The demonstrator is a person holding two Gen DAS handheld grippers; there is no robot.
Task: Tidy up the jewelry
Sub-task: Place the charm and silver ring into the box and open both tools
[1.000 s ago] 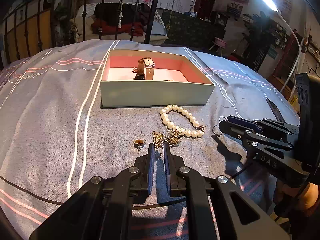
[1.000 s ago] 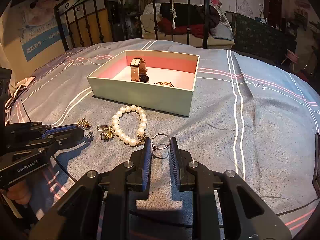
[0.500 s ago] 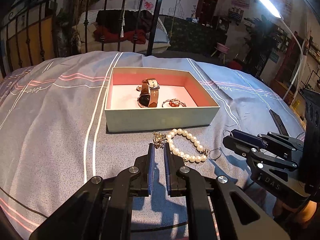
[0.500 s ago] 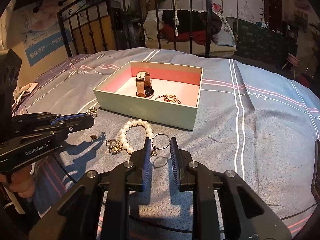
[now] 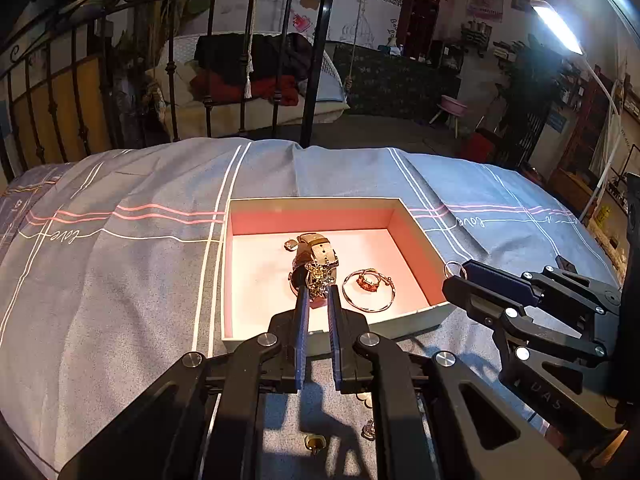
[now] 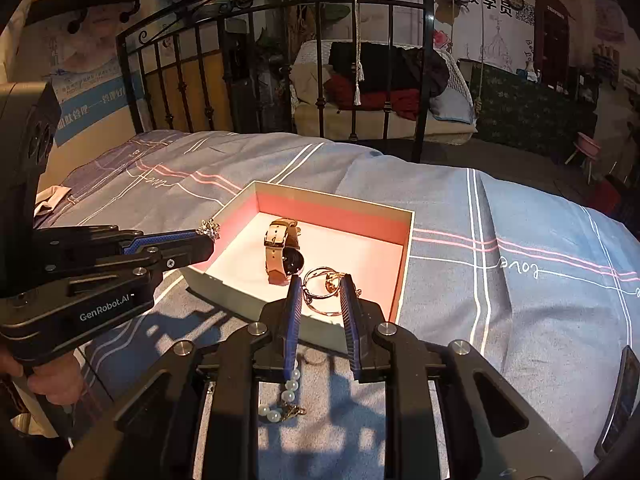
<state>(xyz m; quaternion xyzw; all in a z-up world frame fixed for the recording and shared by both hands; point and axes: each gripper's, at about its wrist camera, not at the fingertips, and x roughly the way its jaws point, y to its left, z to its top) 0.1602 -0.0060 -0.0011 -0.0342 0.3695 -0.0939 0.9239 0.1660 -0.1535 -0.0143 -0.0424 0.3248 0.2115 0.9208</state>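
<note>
- A shallow box [image 5: 416, 312] with pale green walls and a pink lining sits on a grey-blue striped bedspread [image 5: 120, 280], a black iron bed rail [image 5: 312, 60] standing behind it.
- Inside the box, a tan-strapped watch [image 6: 280, 252] lies near the middle, its strap running from the near wall toward the far wall; a thin bangle [image 5: 370, 290] with a reddish stone lies just to its right.
- The left gripper [image 5: 318, 292], tips over the box's near half, pinches a small gold chain cluster [image 5: 318, 276] that partly hides the watch.
- The right gripper [image 6: 318, 284] is above the box's near right corner, jaws clamped on a thin metal ring [image 6: 316, 284].
- A pearl bracelet [image 6: 286, 396] lies on the bedspread in front of the box, mostly hidden by the right gripper's fingers.
</note>
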